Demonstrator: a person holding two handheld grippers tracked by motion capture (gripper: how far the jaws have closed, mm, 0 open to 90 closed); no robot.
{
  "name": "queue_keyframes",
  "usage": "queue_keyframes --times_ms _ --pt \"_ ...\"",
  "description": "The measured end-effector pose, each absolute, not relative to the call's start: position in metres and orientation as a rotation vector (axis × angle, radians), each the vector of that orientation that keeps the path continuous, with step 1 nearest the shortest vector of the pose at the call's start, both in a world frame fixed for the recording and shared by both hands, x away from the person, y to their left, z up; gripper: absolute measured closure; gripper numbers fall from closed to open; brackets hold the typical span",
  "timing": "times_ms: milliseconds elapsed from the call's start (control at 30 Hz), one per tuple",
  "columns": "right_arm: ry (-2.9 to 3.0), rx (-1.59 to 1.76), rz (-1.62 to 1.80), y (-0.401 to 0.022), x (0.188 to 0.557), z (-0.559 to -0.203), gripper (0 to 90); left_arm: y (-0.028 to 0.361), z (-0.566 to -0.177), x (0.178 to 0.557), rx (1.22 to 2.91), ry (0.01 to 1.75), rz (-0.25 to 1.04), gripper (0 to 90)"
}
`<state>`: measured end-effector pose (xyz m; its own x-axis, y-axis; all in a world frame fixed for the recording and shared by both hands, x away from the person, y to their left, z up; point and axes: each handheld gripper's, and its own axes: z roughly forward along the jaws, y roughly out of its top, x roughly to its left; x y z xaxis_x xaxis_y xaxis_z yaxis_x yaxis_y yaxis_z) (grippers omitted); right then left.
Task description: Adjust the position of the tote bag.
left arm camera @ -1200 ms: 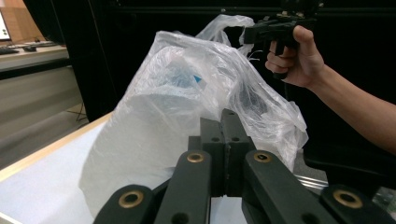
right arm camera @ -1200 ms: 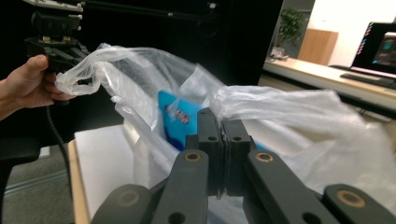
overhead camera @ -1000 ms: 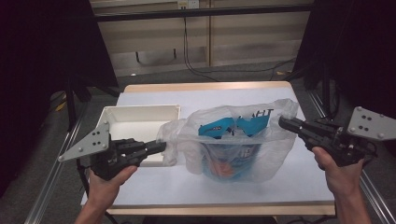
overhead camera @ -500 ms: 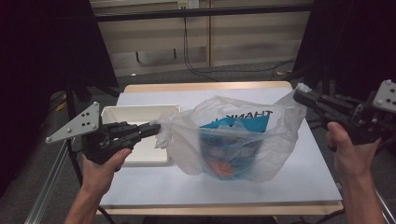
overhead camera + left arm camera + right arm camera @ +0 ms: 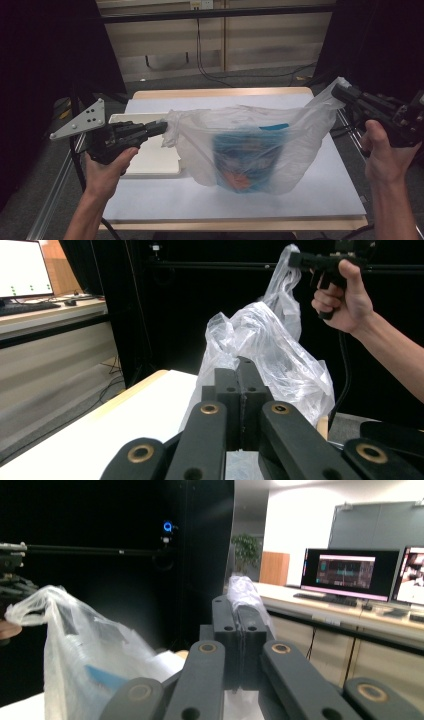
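A clear plastic bag (image 5: 250, 145) hangs stretched between my two grippers above the white table top (image 5: 310, 200). Inside it is a blue packet (image 5: 245, 160) with some orange at its bottom. My left gripper (image 5: 162, 127) is shut on the bag's left handle, its jaws pressed together in the left gripper view (image 5: 241, 367). At the upper right my right gripper (image 5: 339, 91) is shut on the bag's right handle, and plastic bunches over its closed jaws (image 5: 236, 607). The bag (image 5: 270, 350) rises in the left gripper view toward the other hand (image 5: 340, 295).
A shallow white tray (image 5: 150, 160) lies on the table's left side, partly behind the bag. Metal frame rails run along both table sides. Black curtains stand left and right, and cables trail on the floor behind.
Both grippers have risen and moved apart, lifting the bag and stretching its mouth wider. The blue packet now hangs lower inside the bag.
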<state>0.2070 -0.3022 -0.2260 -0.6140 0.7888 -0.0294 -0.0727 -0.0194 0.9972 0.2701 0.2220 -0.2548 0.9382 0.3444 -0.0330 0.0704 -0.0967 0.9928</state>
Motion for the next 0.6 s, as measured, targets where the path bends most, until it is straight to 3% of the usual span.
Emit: queue_keyframes --times_ms 600 --pt "1.767 0.924 1.555 -0.315 0.208 -0.281 89.4 0.226 -0.293 0.273 1.726 0.388 0.155 90.0"
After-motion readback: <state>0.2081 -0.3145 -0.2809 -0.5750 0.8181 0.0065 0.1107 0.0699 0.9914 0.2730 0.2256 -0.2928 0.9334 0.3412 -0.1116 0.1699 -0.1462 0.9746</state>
